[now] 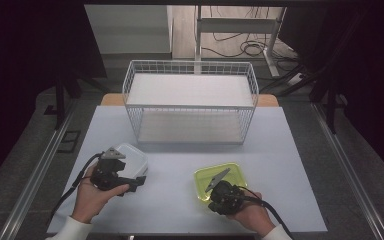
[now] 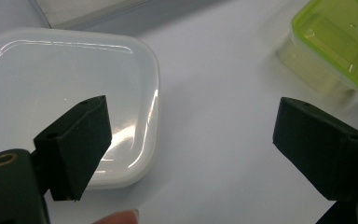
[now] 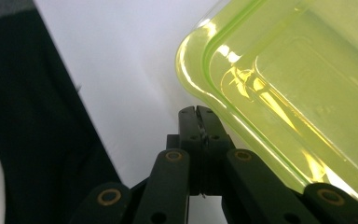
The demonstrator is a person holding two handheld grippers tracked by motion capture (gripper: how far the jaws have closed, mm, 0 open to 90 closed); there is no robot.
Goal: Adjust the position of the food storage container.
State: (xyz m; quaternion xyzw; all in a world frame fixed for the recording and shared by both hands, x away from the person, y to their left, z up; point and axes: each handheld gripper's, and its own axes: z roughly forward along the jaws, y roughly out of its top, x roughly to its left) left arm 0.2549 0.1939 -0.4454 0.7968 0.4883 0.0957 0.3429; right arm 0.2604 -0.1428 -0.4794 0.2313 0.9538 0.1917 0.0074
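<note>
A lime-green lidded container [image 1: 223, 176] lies on the white table [image 1: 180, 165] at the front right. My right gripper [image 1: 211, 196] is at its near edge, held in a hand. In the right gripper view the right gripper [image 3: 199, 116] is shut with nothing between its jaws, its tips beside the green container [image 3: 298, 93] at a rounded corner. A white lidded container [image 1: 130, 156] lies at the front left. My left gripper [image 1: 138, 181] hovers just in front of it. In the left gripper view the left gripper [image 2: 191, 135] is wide open, one pad [image 2: 77, 140] over the white container [image 2: 70, 88], with the green container [image 2: 335, 42] farther off.
A white wire basket [image 1: 190, 102] with a white liner stands at the back middle of the table. Bare tabletop lies between the two containers and the basket. The table's front edge runs just under both hands. Cables trail from the grippers toward the person.
</note>
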